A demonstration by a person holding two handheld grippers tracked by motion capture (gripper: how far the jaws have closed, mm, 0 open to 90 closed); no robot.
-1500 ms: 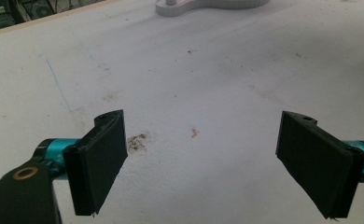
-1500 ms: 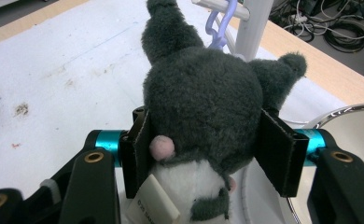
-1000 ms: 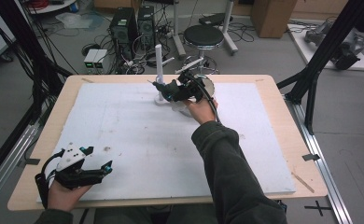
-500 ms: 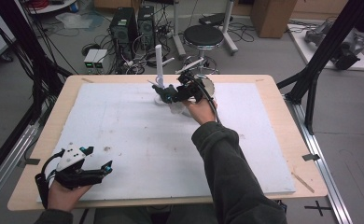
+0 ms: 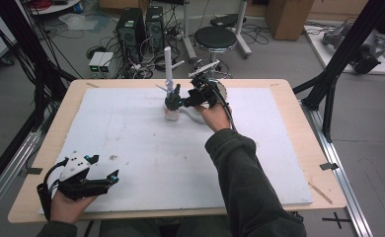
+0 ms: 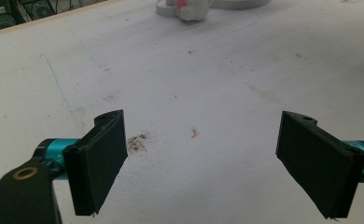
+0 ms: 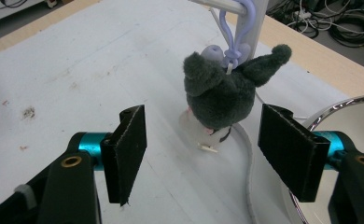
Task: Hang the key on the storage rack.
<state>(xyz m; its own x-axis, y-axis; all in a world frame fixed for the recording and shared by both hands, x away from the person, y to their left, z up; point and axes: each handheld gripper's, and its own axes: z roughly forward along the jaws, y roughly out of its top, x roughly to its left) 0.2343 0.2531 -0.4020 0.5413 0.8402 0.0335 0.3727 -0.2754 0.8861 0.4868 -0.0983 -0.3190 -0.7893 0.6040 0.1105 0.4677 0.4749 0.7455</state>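
Note:
A dark grey plush toy [image 7: 220,95] hangs by a purple loop [image 7: 236,28] from a white stand [image 5: 168,61] at the back middle of the table. In the high view the plush toy [image 5: 172,100] sits low against the stand's base. My right gripper [image 7: 202,135] is open, its jaws either side of the toy and a little short of it, touching nothing. In the high view the right gripper [image 5: 181,99] points left at the toy. My left gripper [image 5: 105,167] rests open and holds nothing at the front left corner, and the left gripper view has the left gripper [image 6: 203,128] over bare mat.
A white mat [image 5: 131,143] with small stains covers the wooden table [image 5: 304,128]. A round chrome-rimmed mirror [image 7: 343,106] lies just right of the stand, with a white cable [image 7: 248,163] beside it. Behind the table are a stool [image 5: 221,37] and computer towers [image 5: 131,27].

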